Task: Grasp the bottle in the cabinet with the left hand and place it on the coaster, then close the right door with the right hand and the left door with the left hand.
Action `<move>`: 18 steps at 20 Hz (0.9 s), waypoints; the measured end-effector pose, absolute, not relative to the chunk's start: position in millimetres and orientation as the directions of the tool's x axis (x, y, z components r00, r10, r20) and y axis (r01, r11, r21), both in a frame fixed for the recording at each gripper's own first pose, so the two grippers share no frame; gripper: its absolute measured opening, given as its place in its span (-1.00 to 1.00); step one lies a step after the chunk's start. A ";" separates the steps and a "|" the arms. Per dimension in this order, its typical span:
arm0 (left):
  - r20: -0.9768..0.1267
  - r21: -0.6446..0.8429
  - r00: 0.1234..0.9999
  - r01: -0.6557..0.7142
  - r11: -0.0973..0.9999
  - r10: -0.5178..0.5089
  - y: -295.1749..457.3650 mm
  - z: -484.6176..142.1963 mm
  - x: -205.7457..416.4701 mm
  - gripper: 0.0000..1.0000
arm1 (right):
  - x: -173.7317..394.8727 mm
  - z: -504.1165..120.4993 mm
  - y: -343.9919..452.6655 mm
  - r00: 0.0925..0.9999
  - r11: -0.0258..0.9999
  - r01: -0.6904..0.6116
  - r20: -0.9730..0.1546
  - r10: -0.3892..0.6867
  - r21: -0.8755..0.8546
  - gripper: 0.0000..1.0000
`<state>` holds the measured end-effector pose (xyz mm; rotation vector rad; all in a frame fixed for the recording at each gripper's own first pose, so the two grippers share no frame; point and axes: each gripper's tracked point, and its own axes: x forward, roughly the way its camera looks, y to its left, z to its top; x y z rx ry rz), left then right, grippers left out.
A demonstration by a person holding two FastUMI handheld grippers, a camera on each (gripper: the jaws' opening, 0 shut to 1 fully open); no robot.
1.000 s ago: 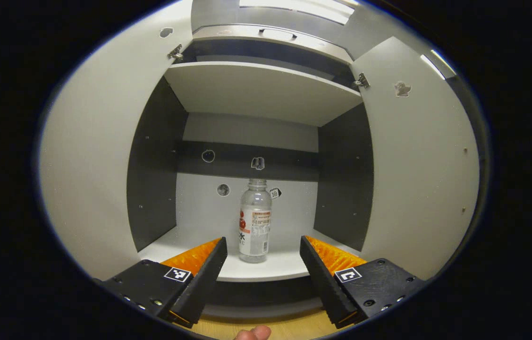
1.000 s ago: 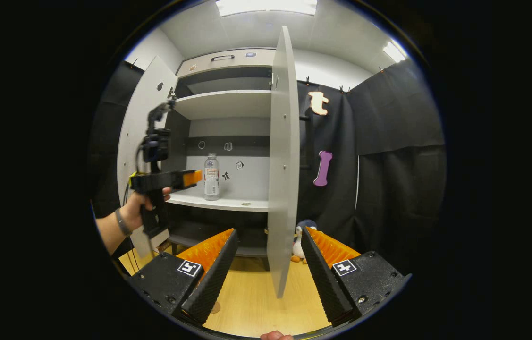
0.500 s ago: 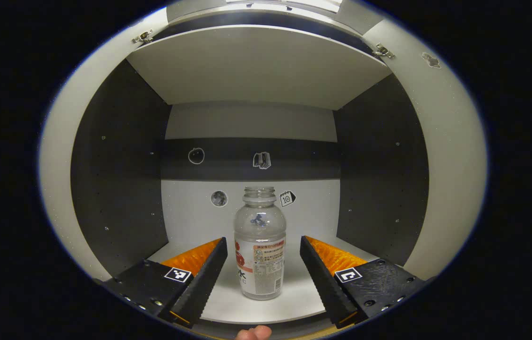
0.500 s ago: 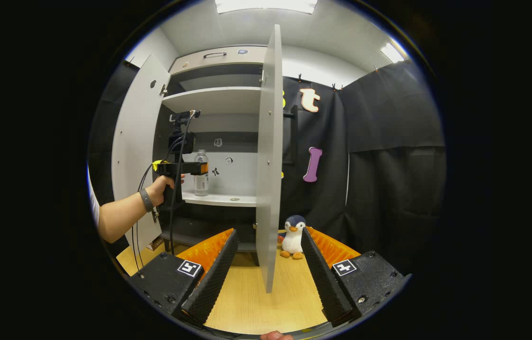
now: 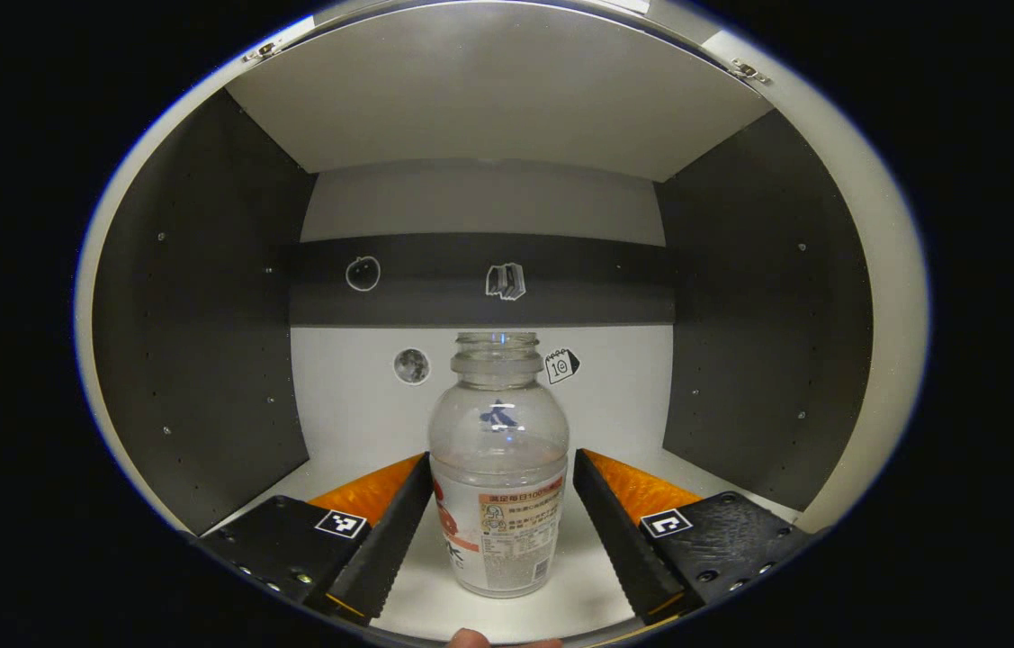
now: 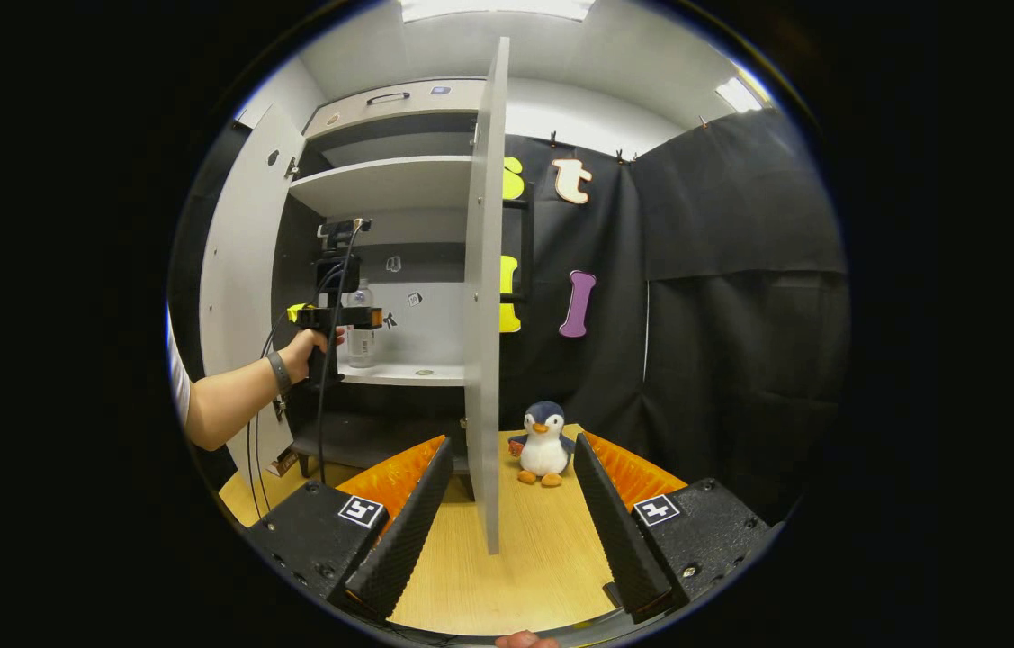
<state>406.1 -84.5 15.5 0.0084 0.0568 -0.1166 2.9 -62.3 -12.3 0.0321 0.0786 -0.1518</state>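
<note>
While the left gripper (image 5: 499, 463) jaws straddle the bottle (image 5: 498, 477) unclosed, contact unclear, right gripper (image 6: 507, 450) spread wide.

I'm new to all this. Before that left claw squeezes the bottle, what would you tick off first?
1. Bottle upright on the shelf: ok.
2. Left gripper open, a finger on each side of the bottle: ok.
3. Fingers pressing the bottle: not ok yet, gaps show.
4. Coaster free on the shelf: ok.
5. Right door open, out of the way: ok.
6. Right gripper open, holding nothing: ok.
</note>
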 end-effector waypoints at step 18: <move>0.010 -0.004 0.984 0.178 0.984 -0.178 -78.0 58.0 320.4 0.43 | -1.3 9.6 -35.7 1.000 1.000 0.018 -0.009 -0.017 0.021 0.67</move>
